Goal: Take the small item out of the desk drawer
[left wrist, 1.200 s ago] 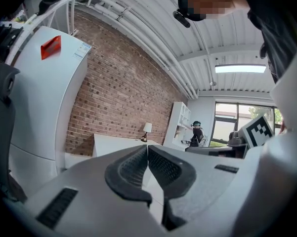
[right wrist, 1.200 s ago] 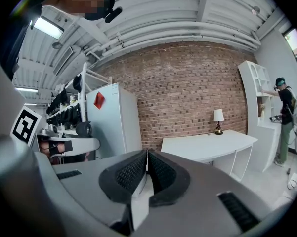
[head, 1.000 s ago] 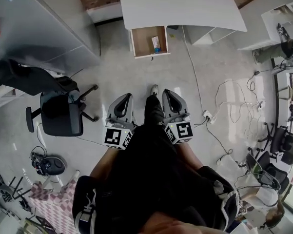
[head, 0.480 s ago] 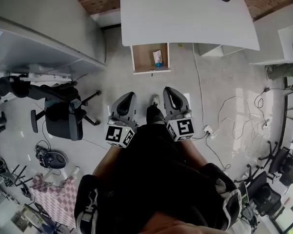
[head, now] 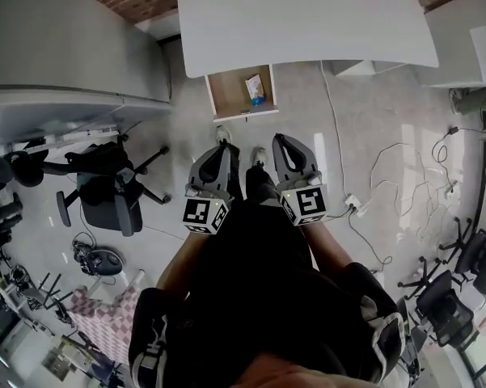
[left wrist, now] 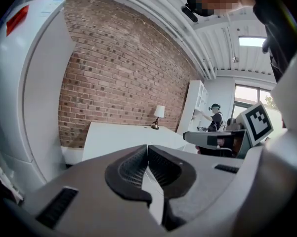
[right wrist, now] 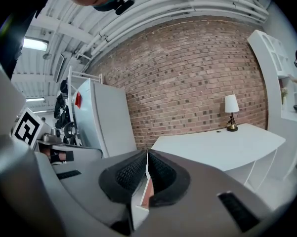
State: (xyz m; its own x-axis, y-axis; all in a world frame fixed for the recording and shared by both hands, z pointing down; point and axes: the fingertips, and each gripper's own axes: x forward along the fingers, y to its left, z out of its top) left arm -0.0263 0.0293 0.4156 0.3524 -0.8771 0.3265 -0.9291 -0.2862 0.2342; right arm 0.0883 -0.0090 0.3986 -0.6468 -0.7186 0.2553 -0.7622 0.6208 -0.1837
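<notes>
**Drawer's open, item not grabbed yet, so early days**

Quick status. The desk drawer [head: 226, 97] is already pulled out from under the left part of the white surface [head: 299, 14], so that bit looks done imo. The small item [head: 255, 87] sits inside, toward the drawer's right side. Looks like a pale packet w/ smth blue at its near edge, too small to say exactly what. Rest of the drawer bottom is bare.

Left gripper [head: 221, 149] and right gripper [head: 281, 141] are side by side in front of the person, on the near side of the floor gap and well apart from the drawer. Both have their jaws pressed together w/ nothing between them.

What's left: basically everything that counts. Get closer, open one gripper, reach in, clamp the item, lift it out. Right gripper prob has the straighter line since the item's on that side, but that's just my guess. Office chair [head: 105, 196] off to the left and the power strip [head: 352, 204] on the floor to the right don't look in the way.
</notes>
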